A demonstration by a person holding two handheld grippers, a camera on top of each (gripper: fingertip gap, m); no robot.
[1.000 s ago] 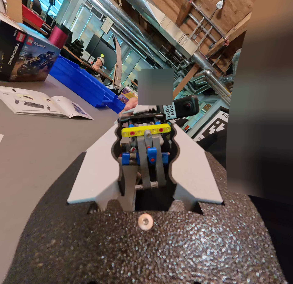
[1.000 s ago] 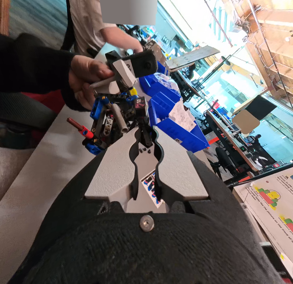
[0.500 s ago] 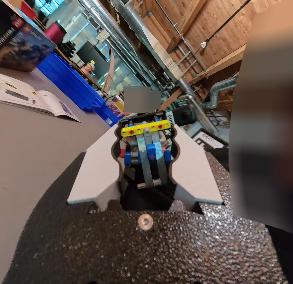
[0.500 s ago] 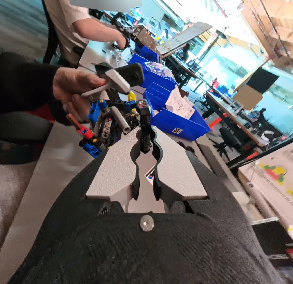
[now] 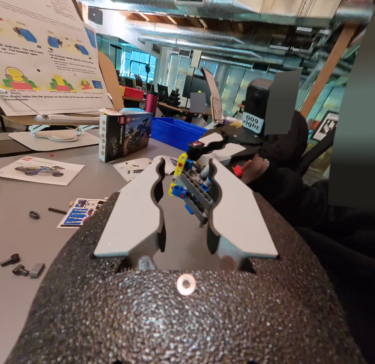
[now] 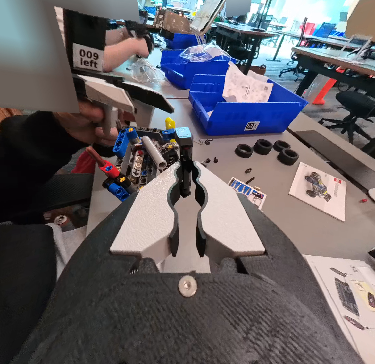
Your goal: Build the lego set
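Labels (image 5: 251,123) on tools — apparently printed

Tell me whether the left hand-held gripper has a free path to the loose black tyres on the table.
Probably not right now: the left hand-held gripper has the brick model between its fingers, so its jaws are occupied. The tyres themselves lie uncovered on the table.

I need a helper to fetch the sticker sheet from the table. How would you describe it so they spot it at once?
On the grey table, look just right of the right gripper, before the booklet with the buggy picture. The sticker sheet is the small flat white sheet with blue striped decals; the booklet is larger and shows a car.
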